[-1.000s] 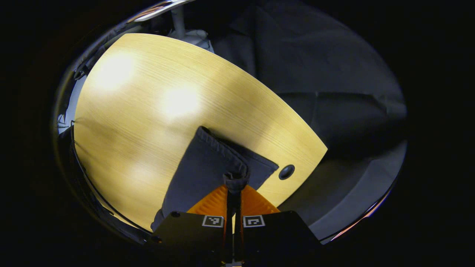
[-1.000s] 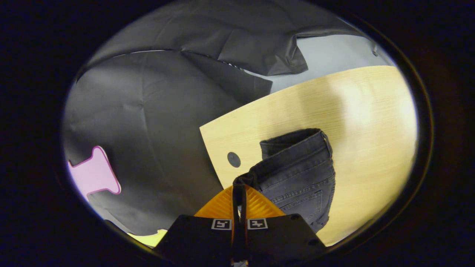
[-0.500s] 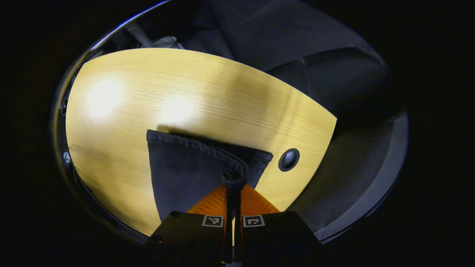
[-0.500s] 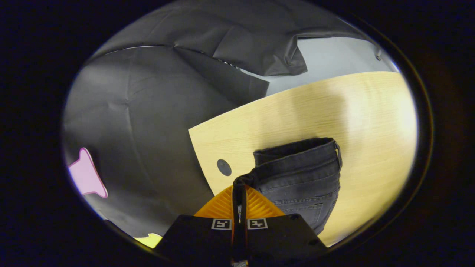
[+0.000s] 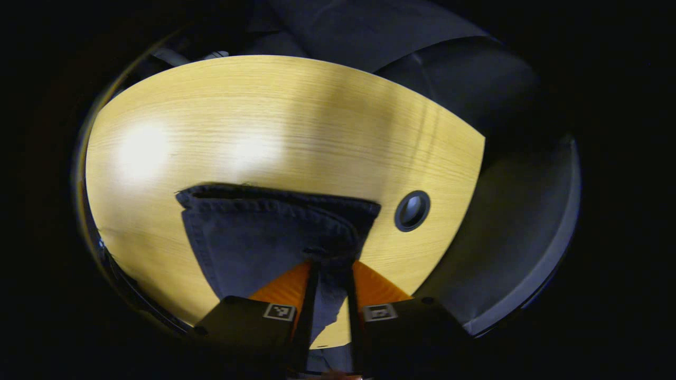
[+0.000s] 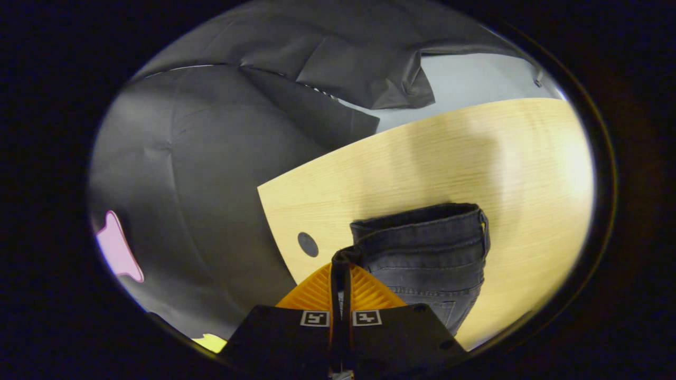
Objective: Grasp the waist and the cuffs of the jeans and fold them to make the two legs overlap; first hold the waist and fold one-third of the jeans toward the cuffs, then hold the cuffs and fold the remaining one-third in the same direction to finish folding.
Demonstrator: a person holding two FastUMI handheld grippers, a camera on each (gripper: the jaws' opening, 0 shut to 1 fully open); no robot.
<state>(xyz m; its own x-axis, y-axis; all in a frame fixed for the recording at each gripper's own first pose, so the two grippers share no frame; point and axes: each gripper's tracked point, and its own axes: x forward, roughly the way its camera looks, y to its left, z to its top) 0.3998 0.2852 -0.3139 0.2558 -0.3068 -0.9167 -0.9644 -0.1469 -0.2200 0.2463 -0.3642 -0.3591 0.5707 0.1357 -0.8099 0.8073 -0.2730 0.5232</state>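
Observation:
Dark grey jeans (image 5: 264, 232) lie on the light wooden table (image 5: 264, 116). In the left gripper view their hemmed cuff edge runs across just ahead of my left gripper (image 5: 328, 262). Its orange fingers (image 5: 280, 287) stand apart, with a strip of denim lying loose between them. In the right gripper view the waistband end of the jeans (image 6: 422, 243) shows a belt loop and a back pocket. My right gripper (image 6: 341, 262) is shut on a bunched corner of that waistband, low over the table (image 6: 475, 153).
A round cable hole (image 5: 412, 210) pierces the table near its corner, just right of the cuffs; the same cable hole (image 6: 308, 244) lies left of the waistband. The table edge drops off to grey floor (image 6: 475, 79) and black cloth wall.
My left gripper's fingers have spread apart and let go of the cuff, which has sunk flat on the table. The right gripper has lowered the waistband, still shut on it.

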